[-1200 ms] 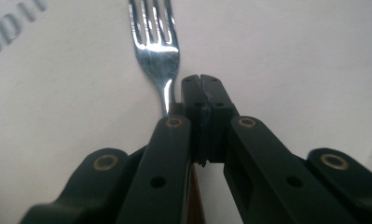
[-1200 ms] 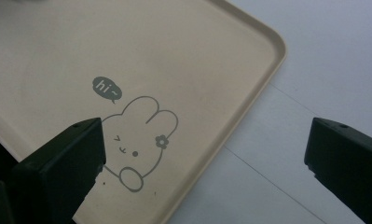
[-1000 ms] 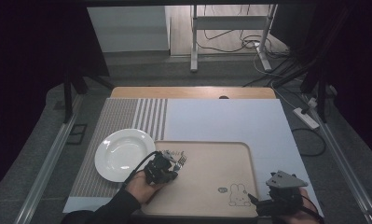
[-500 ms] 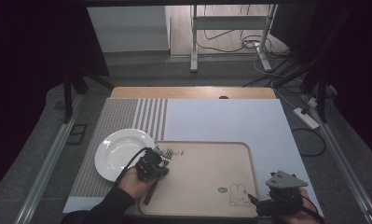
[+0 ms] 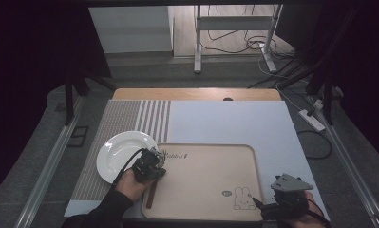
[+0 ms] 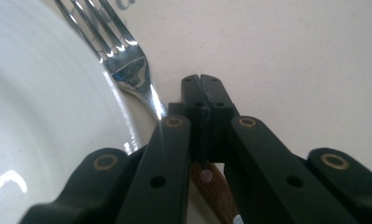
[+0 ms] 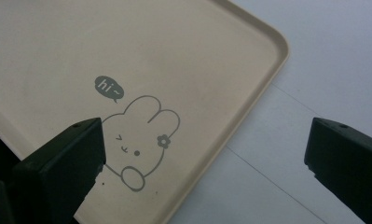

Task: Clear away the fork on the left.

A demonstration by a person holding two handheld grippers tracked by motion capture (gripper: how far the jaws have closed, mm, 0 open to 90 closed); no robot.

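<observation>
Fork (image 6: 127,70) between plate (image 6: 44,107) and tray (image 6: 277,60)

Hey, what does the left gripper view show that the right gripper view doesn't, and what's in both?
The left gripper view gives the fork up close: shiny tines, wooden handle running under the left gripper, whose jaws are closed together, and the white plate beside it. The right gripper view gives the rabbit drawing with its "hi~" bubble, the pale blue mat, and the right gripper with jaws wide apart, nothing between them. Both show the beige tray.
</observation>
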